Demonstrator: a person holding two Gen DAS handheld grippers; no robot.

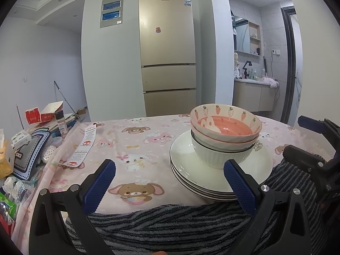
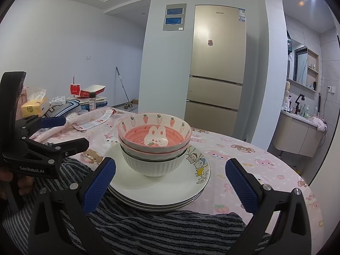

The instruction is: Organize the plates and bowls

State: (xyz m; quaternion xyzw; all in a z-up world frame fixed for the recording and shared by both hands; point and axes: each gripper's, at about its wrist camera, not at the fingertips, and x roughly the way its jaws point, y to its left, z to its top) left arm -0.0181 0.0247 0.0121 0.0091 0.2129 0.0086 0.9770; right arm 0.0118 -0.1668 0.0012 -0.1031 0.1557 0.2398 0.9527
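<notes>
Currently, stack: strawberry bowl (image 2: 154, 132) is nested in a white ribbed bowl (image 2: 153, 163) on stacked plates (image 2: 157, 193), on the desk (image 2: 244, 161).
Relation: stack is centred ahead of the right hand-held gripper (image 2: 170, 182), nearer it; right of the left hand-held gripper (image 1: 170, 182).
Grip: both are held wide, empty, level.

Cool ceiling light, fisheye-warped edges

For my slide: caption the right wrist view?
Open right gripper faces nested bowls stacked on plates.
</notes>
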